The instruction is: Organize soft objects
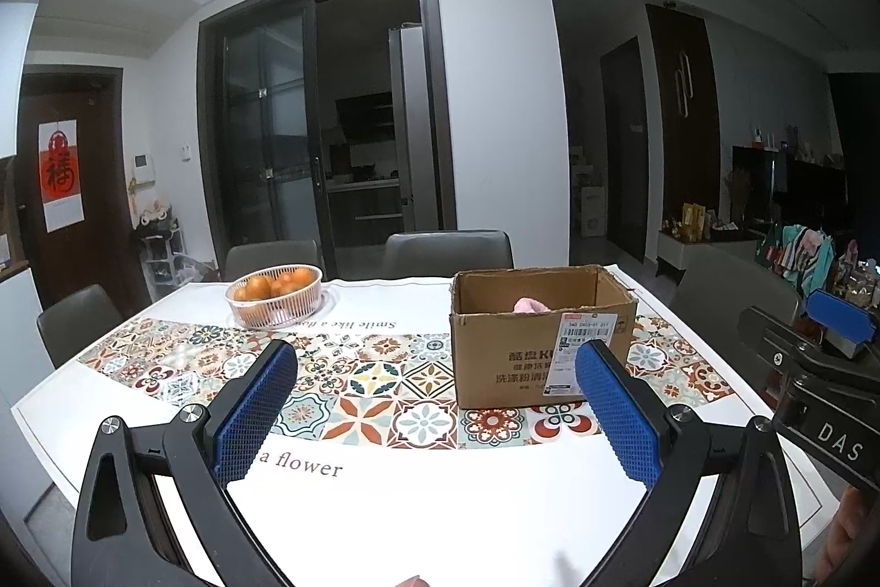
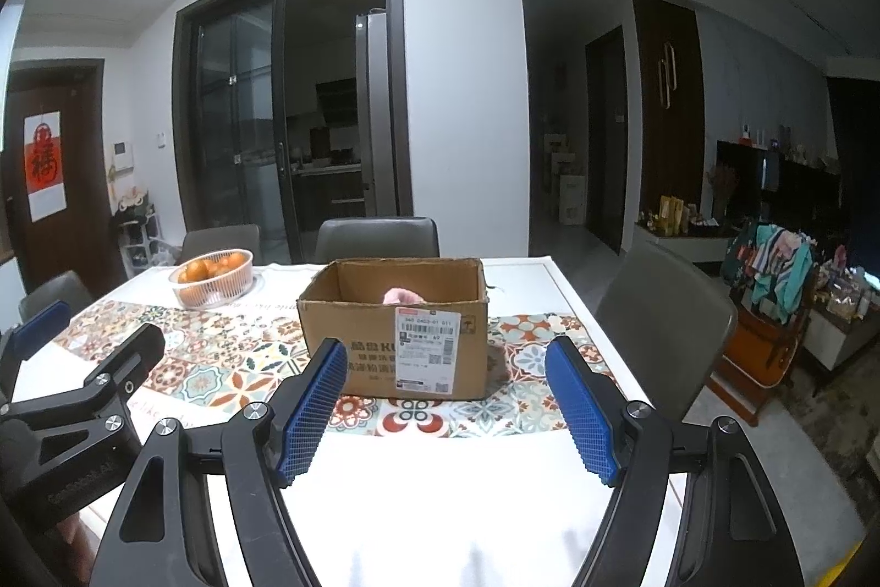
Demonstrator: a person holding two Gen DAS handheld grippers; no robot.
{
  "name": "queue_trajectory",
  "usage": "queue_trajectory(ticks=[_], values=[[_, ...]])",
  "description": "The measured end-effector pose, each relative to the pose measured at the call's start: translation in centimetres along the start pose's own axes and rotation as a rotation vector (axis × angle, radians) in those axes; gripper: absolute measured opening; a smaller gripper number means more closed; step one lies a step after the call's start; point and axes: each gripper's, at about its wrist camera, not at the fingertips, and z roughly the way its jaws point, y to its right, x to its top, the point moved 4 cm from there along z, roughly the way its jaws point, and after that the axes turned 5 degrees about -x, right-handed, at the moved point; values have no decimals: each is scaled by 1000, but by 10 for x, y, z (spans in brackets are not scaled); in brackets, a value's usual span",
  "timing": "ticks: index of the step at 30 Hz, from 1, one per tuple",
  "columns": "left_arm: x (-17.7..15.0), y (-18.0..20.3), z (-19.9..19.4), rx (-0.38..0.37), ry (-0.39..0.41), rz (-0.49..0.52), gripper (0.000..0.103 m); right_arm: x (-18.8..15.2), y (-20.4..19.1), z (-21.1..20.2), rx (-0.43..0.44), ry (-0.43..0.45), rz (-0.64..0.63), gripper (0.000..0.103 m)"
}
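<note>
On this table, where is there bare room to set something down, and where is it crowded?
Widest free patch: the white table near the camera, between the open left gripper and right gripper and the cardboard box. The tiled strip left of the box, below the orange basket, is also bare. Crowded: the far side, with basket and box; something pink already lies inside the box.

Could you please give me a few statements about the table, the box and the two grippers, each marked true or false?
1. Both the left gripper and the right gripper are open and hold nothing. True.
2. The cardboard box is closed with tape. False: its top is open.
3. Something pink shows inside the box. True.
4. The basket holds bananas. False: it holds oranges.
5. The basket sits inside the box. False: it stands apart on the table.
</note>
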Motion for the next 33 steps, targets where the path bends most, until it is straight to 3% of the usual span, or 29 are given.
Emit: queue_trajectory(ticks=[33], values=[[0,-3,-4,9,15,2,103,0,-4,-6,9,1,-2,76]])
